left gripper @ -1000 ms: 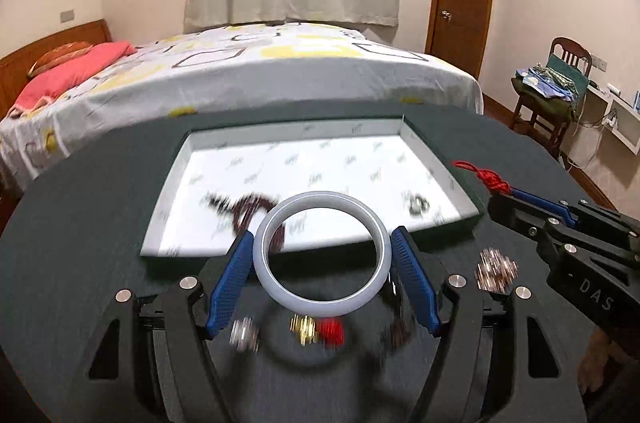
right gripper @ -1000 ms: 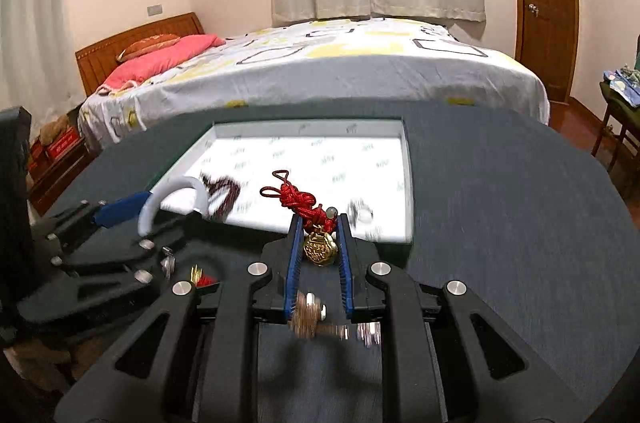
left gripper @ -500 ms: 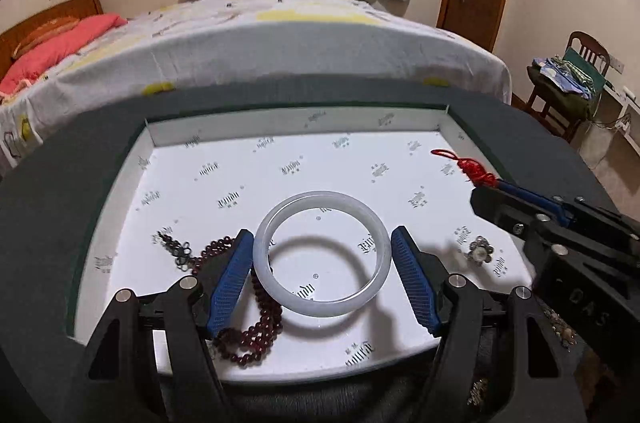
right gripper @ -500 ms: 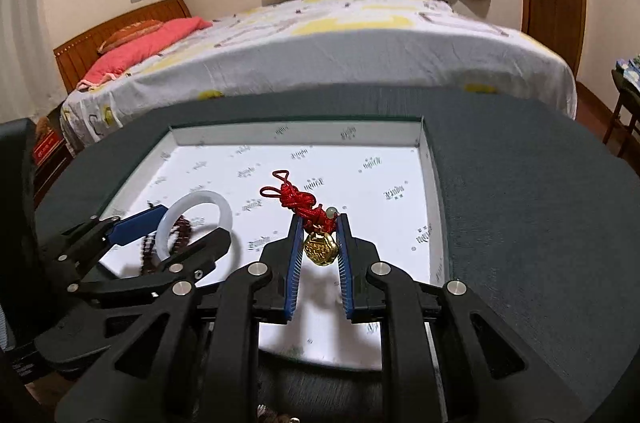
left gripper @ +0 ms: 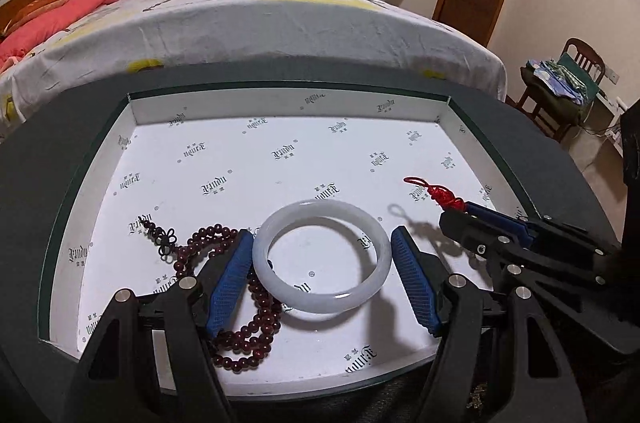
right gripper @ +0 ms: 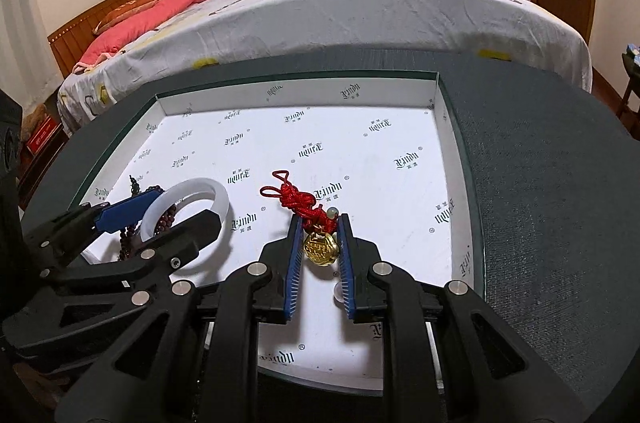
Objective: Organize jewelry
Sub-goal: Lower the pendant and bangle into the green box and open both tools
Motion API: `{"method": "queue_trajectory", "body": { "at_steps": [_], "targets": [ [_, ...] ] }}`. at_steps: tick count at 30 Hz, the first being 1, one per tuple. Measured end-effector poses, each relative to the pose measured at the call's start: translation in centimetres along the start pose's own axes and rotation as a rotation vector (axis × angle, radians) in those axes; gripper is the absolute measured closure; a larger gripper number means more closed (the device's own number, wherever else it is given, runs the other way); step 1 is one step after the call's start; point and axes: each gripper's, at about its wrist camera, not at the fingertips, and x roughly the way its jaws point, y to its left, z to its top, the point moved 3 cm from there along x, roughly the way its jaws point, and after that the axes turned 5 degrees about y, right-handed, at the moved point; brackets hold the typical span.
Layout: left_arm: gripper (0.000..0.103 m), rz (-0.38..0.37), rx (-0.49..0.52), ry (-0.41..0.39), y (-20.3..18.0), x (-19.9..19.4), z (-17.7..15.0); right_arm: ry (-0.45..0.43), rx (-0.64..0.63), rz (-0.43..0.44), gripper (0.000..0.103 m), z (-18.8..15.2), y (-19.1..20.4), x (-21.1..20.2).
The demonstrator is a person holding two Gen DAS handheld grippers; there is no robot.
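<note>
while clamped in grippers, white bangle [left gripper: 322, 260] and red-knotted gold charm [right gripper: 319, 247] over box [right gripper: 444, 111]

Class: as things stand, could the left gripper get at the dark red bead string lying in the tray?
Probably not yet: the left gripper is shut on the white bangle, so its pads are taken, though the bead string lies uncovered just beneath its left finger.

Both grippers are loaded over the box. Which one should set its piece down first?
Right, probably. The right gripper holds the gold charm over bare box floor. The left gripper holds the white bangle beside the bead string.
</note>
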Motion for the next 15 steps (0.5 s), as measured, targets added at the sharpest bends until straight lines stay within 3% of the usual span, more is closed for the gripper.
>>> {"method": "queue_trajectory", "body": {
  "at_steps": [8,15],
  "targets": [
    [0.034,0.011,-0.003,-0.010,0.2,-0.1,0.1,-0.006,0.016,-0.005,0.075,0.2,-0.3,-0.1],
    [0.034,0.028,0.006,-0.037,0.1,-1.0,0.2,-0.034,0.000,-0.020,0.075,0.2,-0.1,-0.9]
  ]
}}
